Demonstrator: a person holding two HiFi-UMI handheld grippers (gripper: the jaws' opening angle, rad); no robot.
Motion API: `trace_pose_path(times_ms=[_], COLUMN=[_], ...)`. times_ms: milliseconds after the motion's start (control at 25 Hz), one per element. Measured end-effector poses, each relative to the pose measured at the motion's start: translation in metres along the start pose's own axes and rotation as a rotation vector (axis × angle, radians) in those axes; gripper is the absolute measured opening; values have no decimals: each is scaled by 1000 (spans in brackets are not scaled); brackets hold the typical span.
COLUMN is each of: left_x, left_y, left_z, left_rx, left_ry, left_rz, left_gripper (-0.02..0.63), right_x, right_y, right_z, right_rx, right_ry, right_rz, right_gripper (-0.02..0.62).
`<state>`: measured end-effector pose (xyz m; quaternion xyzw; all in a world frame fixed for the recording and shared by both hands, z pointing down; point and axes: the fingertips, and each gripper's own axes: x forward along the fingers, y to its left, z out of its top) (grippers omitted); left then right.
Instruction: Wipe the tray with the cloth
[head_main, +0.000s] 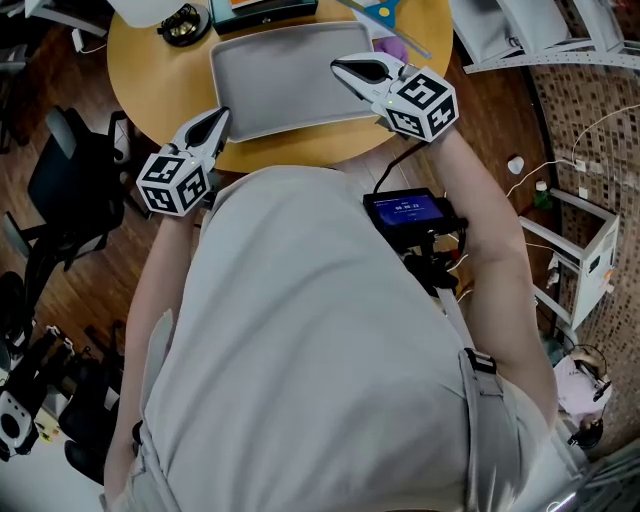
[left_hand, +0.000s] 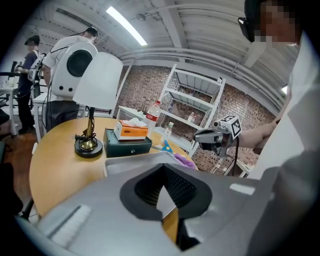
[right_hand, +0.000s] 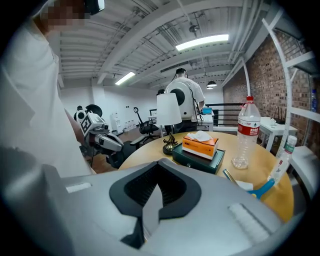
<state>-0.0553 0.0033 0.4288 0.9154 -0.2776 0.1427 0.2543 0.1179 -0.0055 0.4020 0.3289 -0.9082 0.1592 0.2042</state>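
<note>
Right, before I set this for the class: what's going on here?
A person stands over a round table with a gripper in each hand. The left gripper is by the near left corner of the grey tray; the right gripper hangs over the tray's right side. Both are shut and hold nothing. The purple cloth lies on the table beside the tray's far right corner, with neither gripper on it, so no wiping is under way.

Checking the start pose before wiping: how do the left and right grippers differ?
The left gripper is by the tray's near left corner; the right gripper hangs over its right half. The left gripper points away from the person; the right gripper points leftward across the tray. Both are shut and empty.
</note>
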Motion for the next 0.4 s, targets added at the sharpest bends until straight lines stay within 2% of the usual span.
trace_pose_path(times_ms=[400], left_x=[3], left_y=[-5], left_z=[10], left_rx=[10], left_ry=[-10], left_rz=[-5], left_gripper=[0], right_x=[-2], right_y=[1], right_z=[4], right_rx=[-3], right_ry=[-13], right_rz=[6], right_gripper=[0])
